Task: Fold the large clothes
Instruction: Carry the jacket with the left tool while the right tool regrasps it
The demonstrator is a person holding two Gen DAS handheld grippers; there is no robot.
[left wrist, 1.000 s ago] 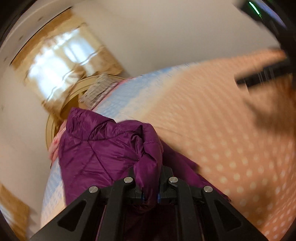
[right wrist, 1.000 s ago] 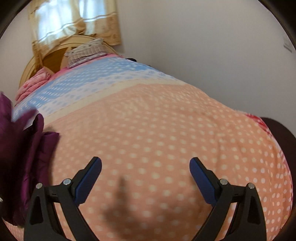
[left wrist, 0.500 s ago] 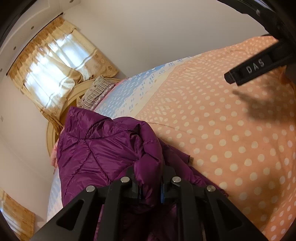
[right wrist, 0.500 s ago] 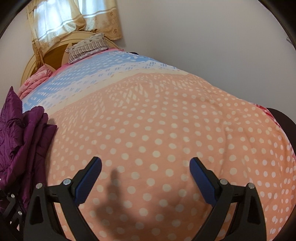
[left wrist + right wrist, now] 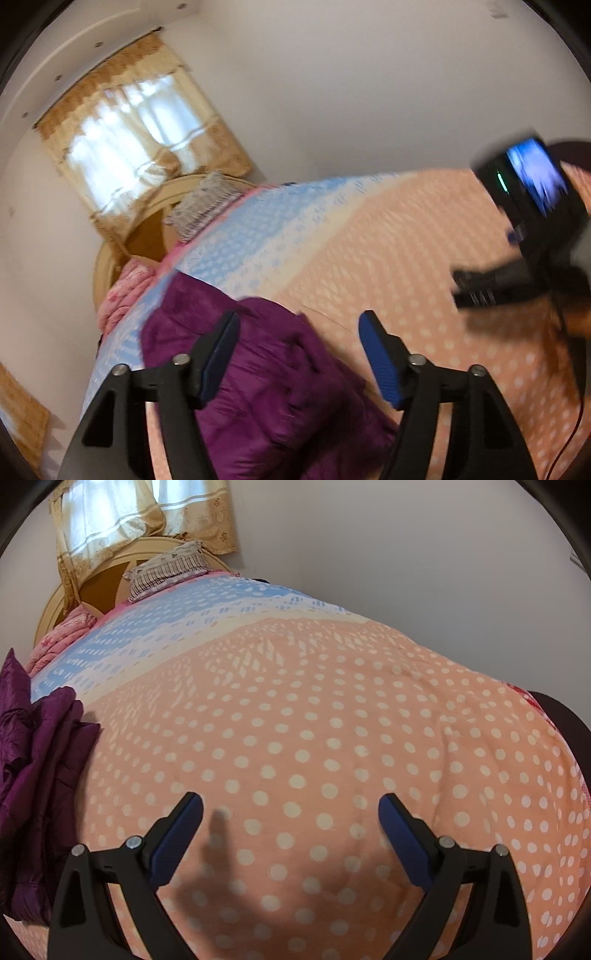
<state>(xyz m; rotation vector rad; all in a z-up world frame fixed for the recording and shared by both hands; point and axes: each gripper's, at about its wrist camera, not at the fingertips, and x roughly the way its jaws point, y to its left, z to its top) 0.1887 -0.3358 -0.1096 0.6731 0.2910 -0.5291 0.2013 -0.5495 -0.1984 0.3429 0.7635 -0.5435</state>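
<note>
My left claw [image 5: 299,354] is opening, pads clear, directly over the purple quilted puffer jacket [image 5: 273,376] at the bed's [image 5: 332,720] left edge; right claw [image 5: 291,823] spread, empty, farther off.

Daylight comes through the curtained window [image 5: 129,155], which is blown out to near white in the left wrist view. That whole picture is smeared by motion blur: the dots on the bedspread [image 5: 388,258] run into streaks, and the purple jacket [image 5: 280,387] loses its stitching. The right wrist view is sharp and evenly lit, with soft shadows cast on the bedspread [image 5: 332,720] between the jaws. Both fisheye pictures bend the bed into a dome and go black in the corners.
</note>
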